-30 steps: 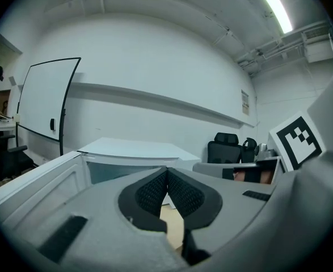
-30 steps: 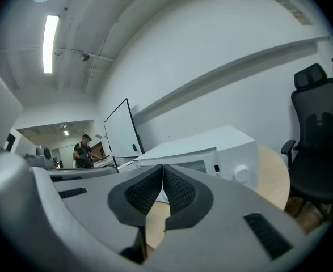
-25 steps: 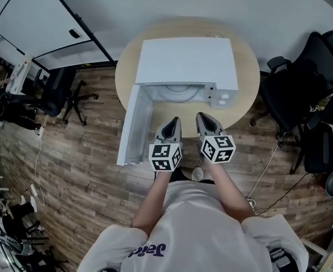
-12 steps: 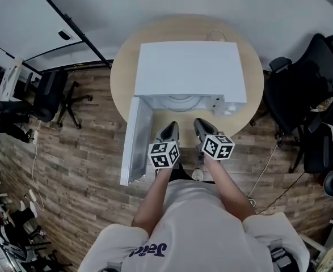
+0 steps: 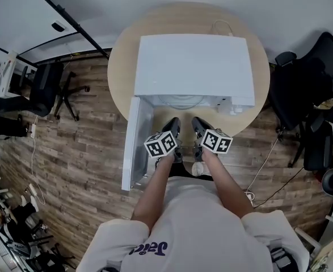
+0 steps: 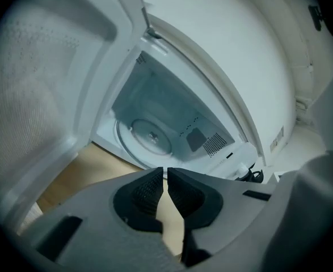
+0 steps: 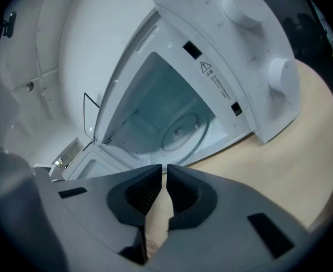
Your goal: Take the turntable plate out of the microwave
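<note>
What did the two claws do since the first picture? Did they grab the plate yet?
The left claw and the right claw both sank lower in front of the open microwave and rolled a little. Neither took hold of anything; both stayed shut and empty. The turntable plate stayed inside, and the door stayed open.

I think this is an office. Black chairs (image 5: pixel 305 89) on wheels stand at the right, and one more wheeled chair (image 5: pixel 47 92) stands at the left. The floor (image 5: pixel 81 152) is made of wood planks, and a thin cable (image 5: pixel 247 196) lies on it. White wall panels (image 5: pixel 19 21) with black frames run along the far left side. A round wooden bench (image 5: pixel 119 67) sits in the middle with a white microwave (image 5: pixel 194 61) on it, like a break corner at work.
</note>
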A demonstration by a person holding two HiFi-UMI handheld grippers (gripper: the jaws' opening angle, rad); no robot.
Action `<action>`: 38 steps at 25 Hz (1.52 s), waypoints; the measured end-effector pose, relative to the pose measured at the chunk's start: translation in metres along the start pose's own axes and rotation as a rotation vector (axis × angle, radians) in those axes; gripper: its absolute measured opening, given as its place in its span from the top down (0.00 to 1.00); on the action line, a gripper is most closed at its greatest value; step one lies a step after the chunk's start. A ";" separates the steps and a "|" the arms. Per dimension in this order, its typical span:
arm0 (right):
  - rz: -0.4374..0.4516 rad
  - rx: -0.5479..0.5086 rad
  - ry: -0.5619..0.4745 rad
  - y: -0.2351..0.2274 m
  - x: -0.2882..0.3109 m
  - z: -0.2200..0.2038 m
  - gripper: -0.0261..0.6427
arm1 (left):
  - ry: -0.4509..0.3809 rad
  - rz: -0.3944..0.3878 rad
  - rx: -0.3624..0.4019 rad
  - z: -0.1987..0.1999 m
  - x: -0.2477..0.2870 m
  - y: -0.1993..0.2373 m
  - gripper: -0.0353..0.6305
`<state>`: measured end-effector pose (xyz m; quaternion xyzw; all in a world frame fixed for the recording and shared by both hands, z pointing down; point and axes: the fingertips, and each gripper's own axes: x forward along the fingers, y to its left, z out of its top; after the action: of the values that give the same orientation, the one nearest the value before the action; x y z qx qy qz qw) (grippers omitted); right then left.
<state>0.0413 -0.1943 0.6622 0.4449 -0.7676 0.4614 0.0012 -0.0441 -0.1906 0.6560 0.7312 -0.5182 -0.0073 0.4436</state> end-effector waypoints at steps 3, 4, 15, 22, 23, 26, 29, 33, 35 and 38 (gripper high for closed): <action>-0.003 0.025 0.013 -0.007 0.008 -0.003 0.93 | 0.007 -0.010 -0.087 -0.001 0.011 0.010 0.93; -0.006 0.034 0.018 -0.010 0.011 -0.004 0.93 | 0.009 -0.012 -0.109 -0.001 0.015 0.014 0.93; 0.096 0.343 -0.031 -0.028 0.046 -0.003 0.69 | 0.042 -0.041 -0.343 -0.002 0.048 0.043 0.74; 0.113 0.534 -0.103 -0.050 0.063 0.003 0.68 | 0.045 -0.068 -0.490 -0.005 0.066 0.051 0.68; 0.111 0.537 -0.102 -0.052 0.065 0.003 0.68 | 0.046 -0.067 -0.501 -0.005 0.069 0.053 0.68; 0.110 0.533 -0.091 -0.053 0.071 0.005 0.68 | 0.029 -0.081 -0.560 -0.001 0.075 0.056 0.68; 0.110 0.535 -0.080 -0.055 0.076 0.006 0.69 | 0.026 -0.086 -0.574 0.000 0.081 0.057 0.68; 0.087 0.548 -0.072 -0.060 0.078 0.002 0.74 | 0.025 -0.083 -0.614 -0.002 0.087 0.058 0.68; 0.088 0.560 -0.076 -0.061 0.079 0.002 0.75 | 0.017 -0.077 -0.644 -0.002 0.089 0.061 0.70; 0.098 0.576 -0.080 -0.061 0.078 0.003 0.77 | 0.028 -0.077 -0.633 -0.002 0.089 0.061 0.78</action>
<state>0.0369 -0.2605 0.7357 0.4074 -0.6251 0.6417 -0.1775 -0.0478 -0.2619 0.7376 0.5759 -0.4559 -0.1751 0.6556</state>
